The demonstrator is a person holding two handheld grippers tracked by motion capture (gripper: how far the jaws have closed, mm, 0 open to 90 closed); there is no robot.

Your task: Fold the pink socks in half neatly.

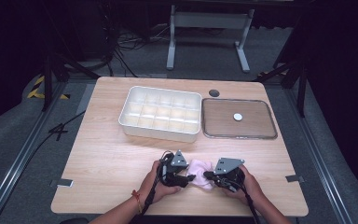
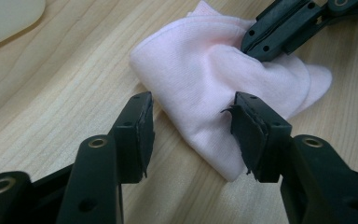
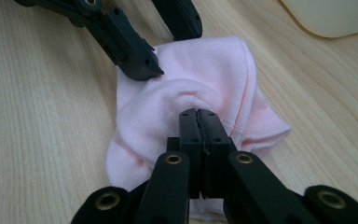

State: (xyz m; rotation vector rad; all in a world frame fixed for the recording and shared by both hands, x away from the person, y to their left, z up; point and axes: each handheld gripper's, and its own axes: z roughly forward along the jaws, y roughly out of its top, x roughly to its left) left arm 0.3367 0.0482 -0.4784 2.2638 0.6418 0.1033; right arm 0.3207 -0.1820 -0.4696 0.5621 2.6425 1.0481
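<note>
A crumpled pink cloth (image 1: 200, 169) lies on the wooden table near its front edge, between my two grippers. My left gripper (image 1: 190, 178) stands open at the cloth's left side. In the left gripper view its jaws (image 2: 191, 126) straddle a corner of the cloth (image 2: 205, 79) without pressing on it. My right gripper (image 1: 208, 176) is shut on a raised fold of the cloth (image 3: 191, 74); in the right gripper view its jaws (image 3: 198, 114) meet around that fold. The right gripper (image 2: 261, 44) also pinches the cloth's far side in the left gripper view.
A white box with several compartments (image 1: 161, 114) stands at the back middle of the table. To its right lies a shallow clear tray (image 1: 240, 136) holding a small white disc (image 1: 237, 116). A dark round hole (image 1: 214, 93) sits behind them.
</note>
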